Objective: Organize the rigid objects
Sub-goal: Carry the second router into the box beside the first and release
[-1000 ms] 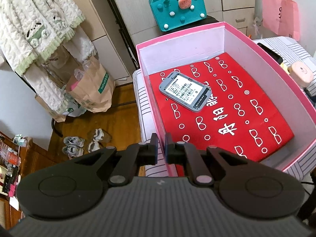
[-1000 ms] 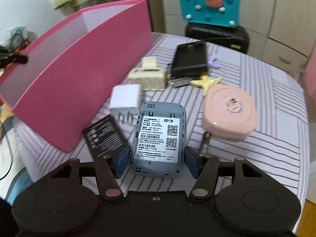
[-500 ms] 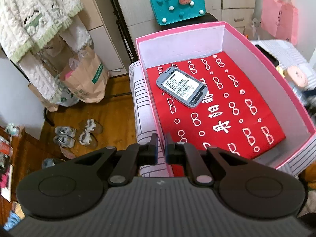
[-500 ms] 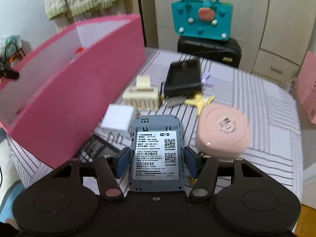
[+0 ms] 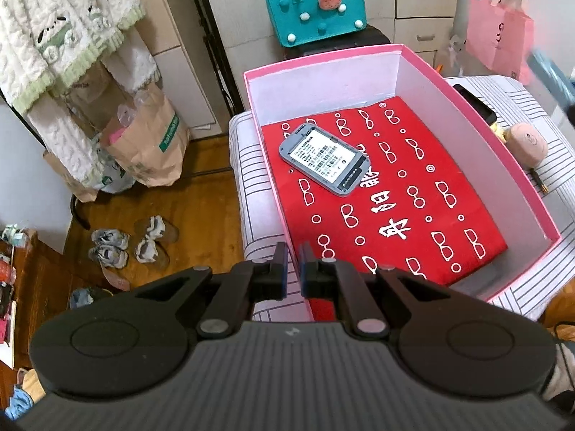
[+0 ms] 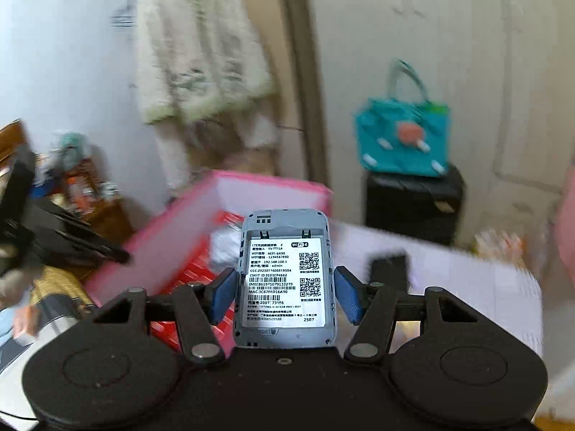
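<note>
Right tool has come up off the striped bench since a second ago, carrying the grey wifi router; its view now looks over the pink box rim instead of at the box's side wall, and is motion-blurred. Left tool view barely changed, box just sits slightly further back in frame.

Left wrist view, left to right:
- cream knit clothing hanging at far left, brown paper bags and slippers on the wood floor below
- left tool's fingers pressed together, nothing between them, over the near left corner of the pink box
- box sits on the striped bench, red printed cloth lining its bottom
- a second grey router lies label-up on the cloth, toward the far left corner of the box
- teal bag behind the box on a black case
- pink round case on the bench just outside the right wall; pink shopping bag hangs beyond

Right wrist view, left to right:
- box interior with red cloth visible at left
- right tool's blue pads pinch the router by its long sides, label facing the camera, router held in the air near the box's right wall
- dark flat object on the bench to its right, too blurred to identify
- teal bag on the black case behind
</note>
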